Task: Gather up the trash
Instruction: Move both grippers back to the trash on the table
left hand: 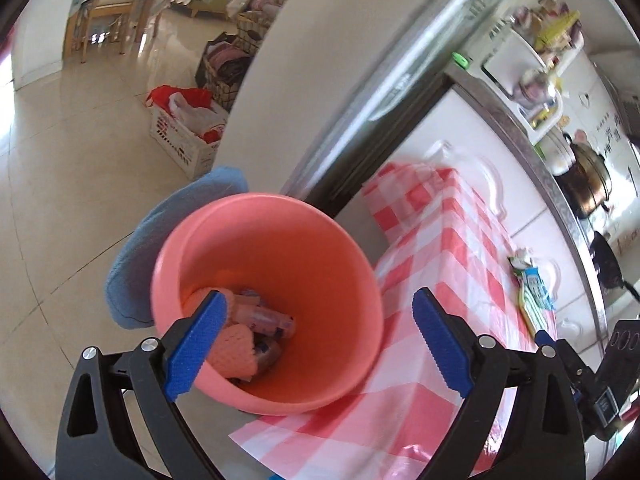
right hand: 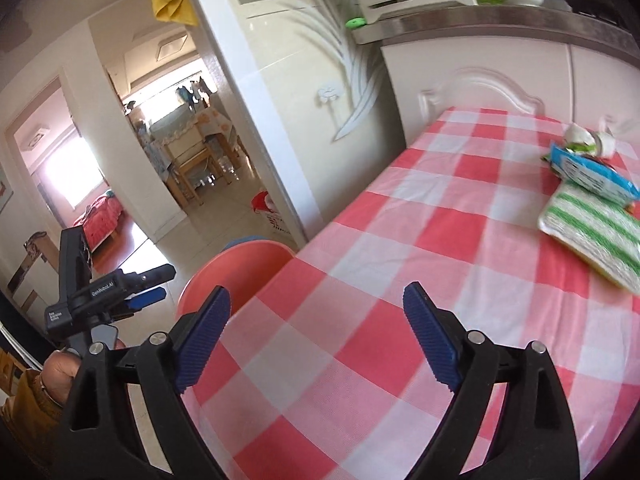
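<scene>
A pink bin [left hand: 280, 264] stands on the floor beside the table with the red-and-white checked cloth [left hand: 452, 240]; wrappers and a pink waffle-textured piece [left hand: 234, 348] lie at its bottom. My left gripper [left hand: 320, 312] hangs open over the bin's mouth, nothing between its blue pads. In the right wrist view my right gripper [right hand: 316, 308] is open and empty above the near edge of the checked cloth [right hand: 420, 240], with the bin's rim [right hand: 240, 264] showing to its left. At the far right of the table lie a blue packet [right hand: 592, 176], a crumpled white-green wrapper [right hand: 588, 140] and a green-striped cloth [right hand: 592, 232].
A blue cushion [left hand: 160, 240] sits behind the bin. White cabinets [right hand: 480, 80] and a worktop with pots [left hand: 584, 184] border the table. A white crate with bags [left hand: 188, 132] stands on the tiled floor by the wall. The other gripper and a hand [right hand: 60, 368] show at the lower left.
</scene>
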Demonstrator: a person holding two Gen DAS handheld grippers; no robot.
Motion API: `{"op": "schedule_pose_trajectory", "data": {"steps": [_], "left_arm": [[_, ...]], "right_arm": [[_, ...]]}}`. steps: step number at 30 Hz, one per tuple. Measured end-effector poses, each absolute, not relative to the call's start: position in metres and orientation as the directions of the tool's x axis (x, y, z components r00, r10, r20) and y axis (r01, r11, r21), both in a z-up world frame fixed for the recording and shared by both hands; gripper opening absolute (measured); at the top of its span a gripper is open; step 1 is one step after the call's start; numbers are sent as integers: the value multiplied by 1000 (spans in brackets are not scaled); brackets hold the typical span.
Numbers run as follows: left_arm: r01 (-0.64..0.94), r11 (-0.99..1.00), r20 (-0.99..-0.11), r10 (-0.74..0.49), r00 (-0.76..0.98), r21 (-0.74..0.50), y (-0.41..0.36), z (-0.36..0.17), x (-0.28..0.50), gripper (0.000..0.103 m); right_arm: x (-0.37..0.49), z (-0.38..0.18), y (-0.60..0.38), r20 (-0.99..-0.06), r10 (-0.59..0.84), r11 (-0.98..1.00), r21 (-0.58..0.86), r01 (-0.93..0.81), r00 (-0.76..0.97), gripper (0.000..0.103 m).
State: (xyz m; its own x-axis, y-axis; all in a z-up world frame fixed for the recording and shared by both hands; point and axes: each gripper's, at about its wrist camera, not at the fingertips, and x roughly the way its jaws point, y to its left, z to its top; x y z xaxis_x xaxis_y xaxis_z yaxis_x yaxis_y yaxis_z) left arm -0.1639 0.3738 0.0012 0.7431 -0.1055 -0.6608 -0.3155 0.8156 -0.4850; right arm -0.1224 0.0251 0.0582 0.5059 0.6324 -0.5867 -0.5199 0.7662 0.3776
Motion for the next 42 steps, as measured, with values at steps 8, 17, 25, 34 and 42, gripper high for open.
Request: {"op": "schedule_pose_trajectory", "data": {"steps": [8, 17, 25, 34, 42], "left_arm": [[-267, 882, -695, -91, 713, -389, 336, 22, -151, 93], [-217, 917, -729, -105, 676, -333, 294, 35, -142, 93], [-118, 943, -738, -162, 655, -311, 245, 50, -124, 93], [-31, 958, -719, -192, 669, -284, 180, 79, -76, 93], [90, 966, -680, -235, 695, -242, 105, 106, 5, 93]], "right_arm": [[-127, 58, -17, -530, 627, 779, 421, -465, 571, 89], [-124, 54, -73, -486, 612, 780, 503, -372, 625, 96], [-119, 57, -121, -445, 578, 780, 548, -302, 684, 96], [-110, 52, -185, -418, 511, 774, 604, -191, 751, 96], [-107, 47, -234, -398, 454, 760, 639, -114, 797, 96]]}}
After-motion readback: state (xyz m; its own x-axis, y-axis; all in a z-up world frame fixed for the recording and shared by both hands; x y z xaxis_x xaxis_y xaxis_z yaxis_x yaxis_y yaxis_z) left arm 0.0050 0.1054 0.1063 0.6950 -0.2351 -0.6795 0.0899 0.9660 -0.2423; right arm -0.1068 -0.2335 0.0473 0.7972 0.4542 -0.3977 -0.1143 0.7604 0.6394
